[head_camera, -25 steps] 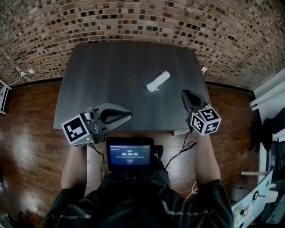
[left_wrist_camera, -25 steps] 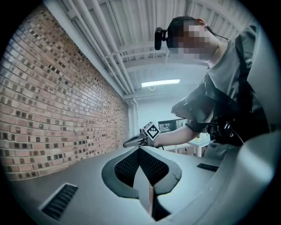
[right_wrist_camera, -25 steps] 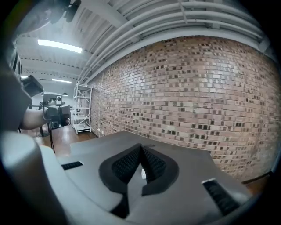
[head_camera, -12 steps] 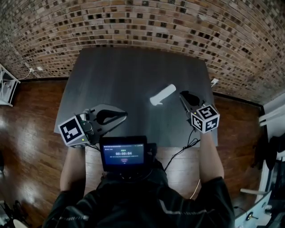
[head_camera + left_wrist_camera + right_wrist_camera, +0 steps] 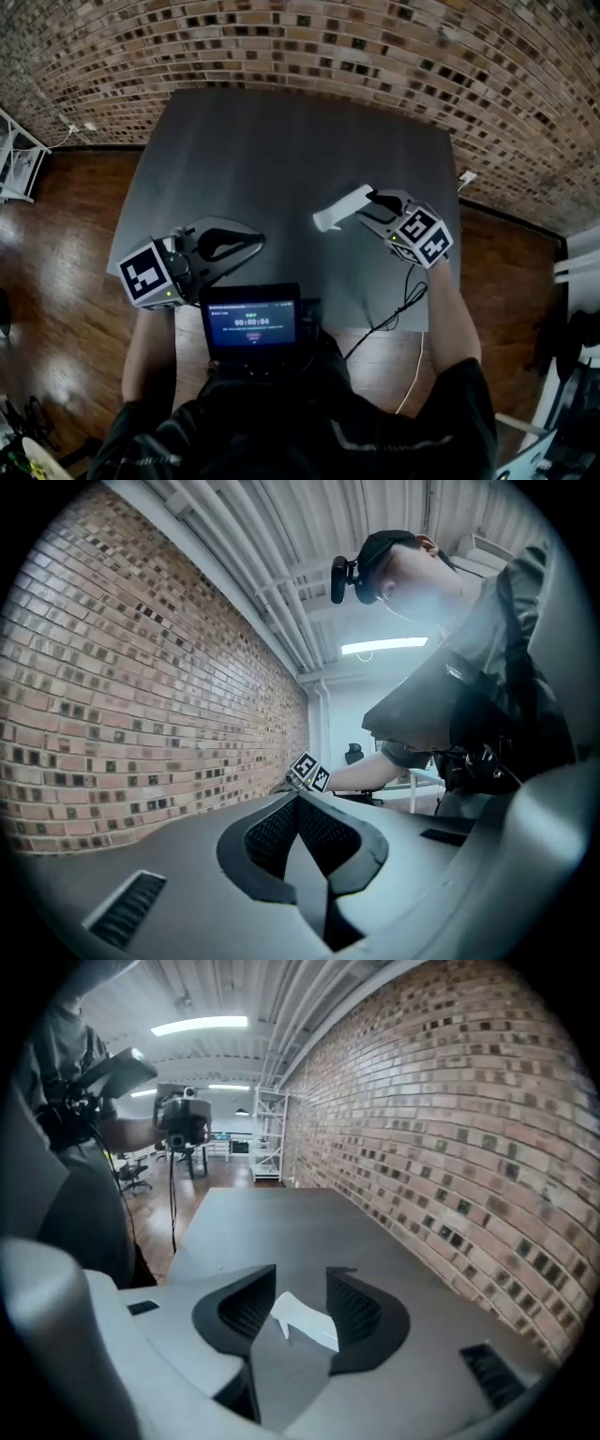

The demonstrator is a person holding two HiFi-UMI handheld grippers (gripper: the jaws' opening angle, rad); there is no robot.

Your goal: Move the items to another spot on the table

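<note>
Nearest the person, a small lit screen (image 5: 251,323) sits at chest height, just short of the near edge of the dark grey bench (image 5: 262,150). Over the bench's near left corner hangs the left hand-held gripper (image 5: 255,243), its jaws brought together at the tips with nothing between them. A little farther in and over on the right side, the right hand-held gripper (image 5: 369,201) points left across the top, low to the surface. Its jaws are opening, standing narrowly apart, and the right end of the white item (image 5: 339,208) sits in the gap between them with neither pad pressing on it. That flat, elongated white item lies on the bench right of the middle, slanting toward the near left. Beyond the bench's far edge runs a brick wall (image 5: 281,47).
</note>
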